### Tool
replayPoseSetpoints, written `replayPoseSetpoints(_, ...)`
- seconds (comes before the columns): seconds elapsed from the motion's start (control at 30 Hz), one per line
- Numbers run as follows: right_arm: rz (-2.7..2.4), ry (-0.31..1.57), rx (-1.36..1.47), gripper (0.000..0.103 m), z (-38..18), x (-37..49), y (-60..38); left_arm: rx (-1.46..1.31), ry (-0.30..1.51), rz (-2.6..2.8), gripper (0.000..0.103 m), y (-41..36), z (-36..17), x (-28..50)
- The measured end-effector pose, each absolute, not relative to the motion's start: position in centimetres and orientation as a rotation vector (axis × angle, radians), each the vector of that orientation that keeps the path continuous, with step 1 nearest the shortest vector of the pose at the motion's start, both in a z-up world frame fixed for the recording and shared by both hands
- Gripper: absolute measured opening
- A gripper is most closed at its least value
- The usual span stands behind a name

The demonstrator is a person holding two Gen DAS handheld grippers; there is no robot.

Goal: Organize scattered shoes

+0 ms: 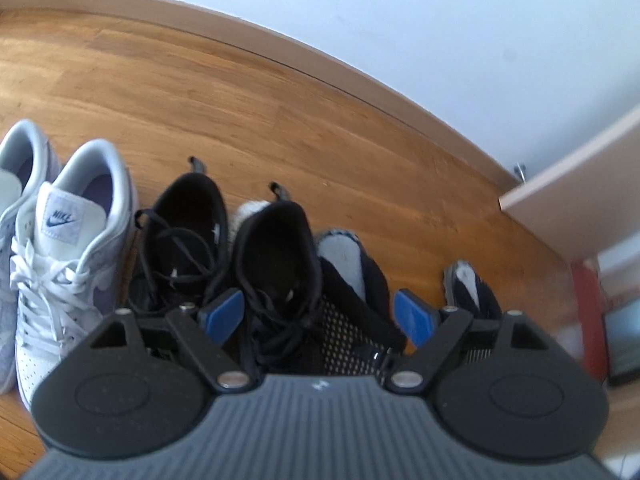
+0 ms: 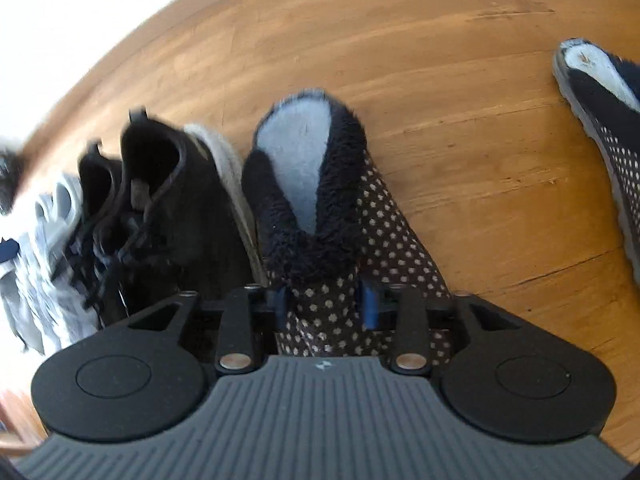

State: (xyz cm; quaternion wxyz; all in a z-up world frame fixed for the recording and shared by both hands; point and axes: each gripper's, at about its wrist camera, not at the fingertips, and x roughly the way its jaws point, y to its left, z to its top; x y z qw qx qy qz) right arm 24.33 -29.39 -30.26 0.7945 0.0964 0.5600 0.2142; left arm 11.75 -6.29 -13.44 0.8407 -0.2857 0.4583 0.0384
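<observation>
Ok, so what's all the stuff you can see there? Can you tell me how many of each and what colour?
pale sneakers: two, white and grey, left end of the row
black lace-up shoes: two, black, middle of the row
dotted slippers: two, dark with pale dots; one beside the black shoes, one apart on the right
floor: one, brown wood, under everything
wall: one, white, behind the row
left hand-held gripper: one, black with blue pads, open above the shoes
right hand-held gripper: one, black with blue pads, closed on the nearer of the dotted slippers
</observation>
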Motion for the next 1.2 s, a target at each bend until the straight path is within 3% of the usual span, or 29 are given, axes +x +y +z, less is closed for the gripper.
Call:
replayPoseSetpoints(0.03, 0.445, 1.175, 0.24, 0.09, -29.6, 24.0, -30.1, -0.582, 0.973, 0.061, 0.082, -7.0, -13.4, 12.1)
replayPoseSetpoints(0.1, 0.374, 1.071, 0.295, 0.102, -27.1, 22.1, -33.6, -0.55, 0.974, 0.026, 0.089, -8.2, -13.7, 13.0)
replayPoseSetpoints(0.17, 0.312, 1.024, 0.296, 0.102, -26.1, 20.8, -36.2, -0.502, 0.961, -0.037, 0.097, -10.4, -14.2, 14.5)
replayPoseSetpoints(0.37, 0.049, 1.05, 0.43, 0.102, -25.9, 13.8, -49.4, -0.279, 0.833, -0.453, 0.098, -23.8, -15.8, 22.3)
replayPoseSetpoints(0.5, -0.057, 1.078, 0.54, 0.102, -27.1, 10.3, -54.7, 0.041, 0.726, -0.775, 0.098, -33.4, -17.2, 25.1)
replayPoseSetpoints(0.67, -0.063, 1.076, 0.566, 0.102, -27.2, 8.7, -56.6, 0.249, 0.827, -0.784, 0.095, -40.8, -21.7, 28.3)
replayPoseSetpoints(0.7, -0.057, 1.068, 0.563, 0.102, -27.0, 8.5, -56.6, 0.231, 0.897, -0.751, 0.081, -41.5, -22.7, 29.1)
replayPoseSetpoints(0.73, -0.05, 1.067, 0.563, 0.102, -27.0, 8.6, -56.6, 0.221, 0.962, -0.709, 0.074, -42.1, -23.9, 29.9)
replayPoseSetpoints(0.8, -0.037, 1.069, 0.559, 0.102, -27.0, 8.7, -56.3, 0.256, 1.001, -0.625, 0.025, -42.7, -25.2, 30.5)
replayPoseSetpoints(0.97, -0.01, 1.061, 0.505, 0.102, -26.8, 9.7, -56.5, -0.018, 1.134, -0.4, 0.015, -39.3, -24.9, 30.3)
replayPoseSetpoints(1.2, 0.326, 0.936, -0.058, 0.102, -26.5, 15.8, -49.8, -0.088, 1.215, -0.521, 0.02, -35.4, -24.6, 27.3)
